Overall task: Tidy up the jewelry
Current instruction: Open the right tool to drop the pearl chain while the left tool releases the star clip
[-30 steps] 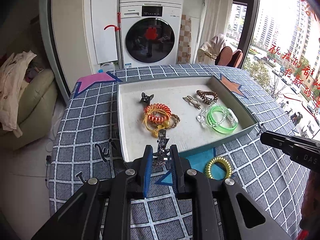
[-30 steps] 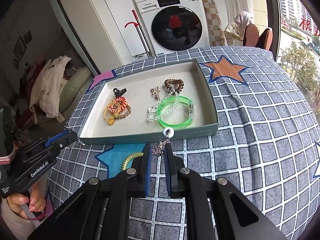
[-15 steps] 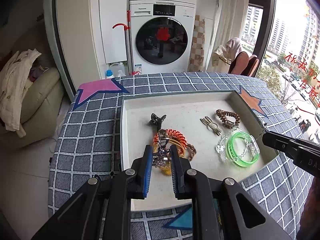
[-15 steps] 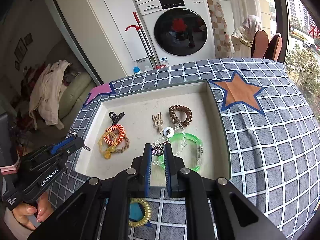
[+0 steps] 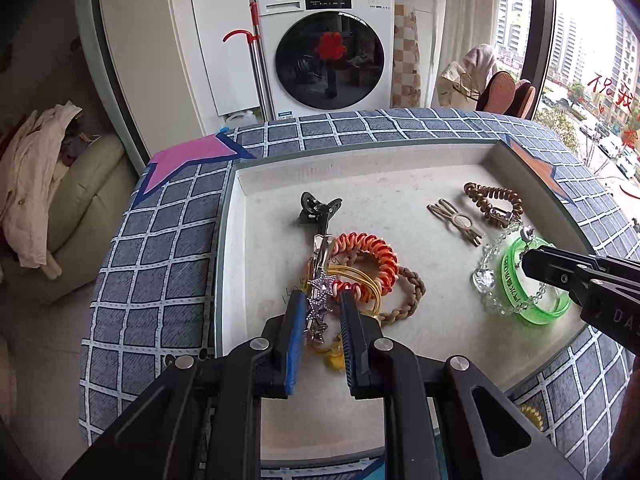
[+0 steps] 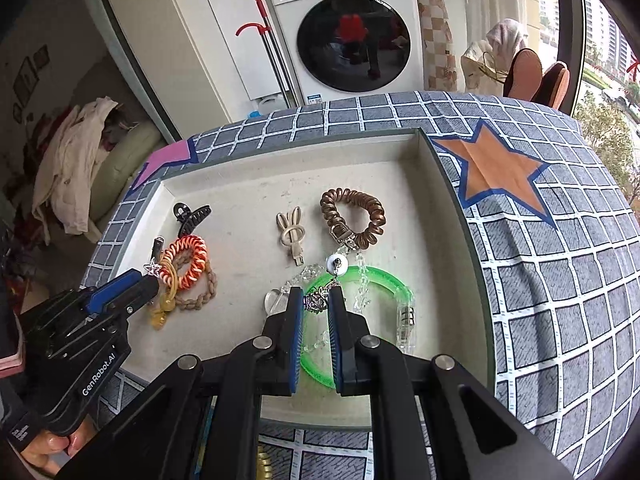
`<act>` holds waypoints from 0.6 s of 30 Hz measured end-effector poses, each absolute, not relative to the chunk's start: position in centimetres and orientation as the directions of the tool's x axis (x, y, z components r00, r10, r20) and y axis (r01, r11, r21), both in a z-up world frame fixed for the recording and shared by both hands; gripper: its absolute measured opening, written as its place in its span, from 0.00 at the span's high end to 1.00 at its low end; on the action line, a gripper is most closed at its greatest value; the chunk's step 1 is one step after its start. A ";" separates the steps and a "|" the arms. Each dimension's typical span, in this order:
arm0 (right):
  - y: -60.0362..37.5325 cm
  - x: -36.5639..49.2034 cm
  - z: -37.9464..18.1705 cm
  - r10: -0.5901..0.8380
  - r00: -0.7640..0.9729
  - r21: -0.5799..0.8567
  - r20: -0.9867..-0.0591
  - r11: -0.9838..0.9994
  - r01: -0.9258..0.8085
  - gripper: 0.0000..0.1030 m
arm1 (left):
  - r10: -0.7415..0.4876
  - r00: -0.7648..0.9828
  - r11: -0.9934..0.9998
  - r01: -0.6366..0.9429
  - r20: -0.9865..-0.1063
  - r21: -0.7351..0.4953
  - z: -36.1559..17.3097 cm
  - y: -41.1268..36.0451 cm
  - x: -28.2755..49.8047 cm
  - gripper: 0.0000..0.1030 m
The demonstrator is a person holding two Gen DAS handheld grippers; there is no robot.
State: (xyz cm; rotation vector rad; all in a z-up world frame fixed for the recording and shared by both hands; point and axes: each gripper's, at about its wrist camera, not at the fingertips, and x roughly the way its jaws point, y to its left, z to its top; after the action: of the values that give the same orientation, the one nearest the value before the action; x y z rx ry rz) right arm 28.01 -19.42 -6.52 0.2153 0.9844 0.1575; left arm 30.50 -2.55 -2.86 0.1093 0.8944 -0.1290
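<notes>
A beige tray (image 5: 360, 160) (image 6: 296, 152) lies on the checked tablecloth. In the left wrist view my left gripper (image 5: 321, 300) is shut on a silver hair clip with sparkly stars (image 5: 318, 304), just above the orange spiral hair tie (image 5: 368, 256) and yellow ties at the tray's left. In the right wrist view my right gripper (image 6: 316, 294) is shut on a small silver ornament with a white round bead (image 6: 318, 300), over the green bangle (image 6: 384, 284) and the crystal bracelet (image 6: 280, 296). Each gripper also shows in the other's view: right gripper (image 5: 536, 260), left gripper (image 6: 132, 288).
The tray also holds a black claw clip (image 5: 316, 208), a rabbit-shaped clip (image 6: 290, 232), a brown spiral tie (image 6: 352, 216) and a braided tie (image 5: 408, 292). A gold spiral tie (image 5: 530, 414) lies on the cloth before the tray. A washing machine (image 5: 328, 40) stands beyond the table.
Both grippers have moved forward and down, from the tray's near edge to over its inside, each still shut on its piece.
</notes>
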 end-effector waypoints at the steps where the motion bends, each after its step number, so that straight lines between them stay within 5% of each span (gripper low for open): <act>1: -19.4 28.0 -6.8 0.230 0.541 0.254 -0.809 0.967 -0.031 0.87 | -0.063 0.618 0.987 0.157 -0.784 0.044 -3.1 -2.6 30.5 0.63; 10: -19.1 27.7 -7.1 0.206 0.529 0.215 -0.823 0.976 -0.046 0.85 | -0.041 0.618 0.986 0.153 -0.785 0.069 -3.7 -2.7 30.3 0.63; 15: -19.4 27.2 -6.5 0.237 0.539 0.252 -0.808 0.967 -0.047 0.52 | -0.037 0.628 0.987 0.144 -0.777 0.069 -3.3 -2.8 29.9 0.63; 18: -19.5 26.9 -6.1 0.244 0.550 0.265 -0.799 0.963 -0.042 0.52 | -0.039 0.633 0.987 0.144 -0.773 0.068 -3.1 -2.8 29.6 0.63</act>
State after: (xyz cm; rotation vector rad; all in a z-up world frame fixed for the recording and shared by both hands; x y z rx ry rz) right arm 26.87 -19.50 -6.06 0.2250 0.9755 0.1708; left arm 29.58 -2.84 -3.12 0.1280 0.8792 -0.1053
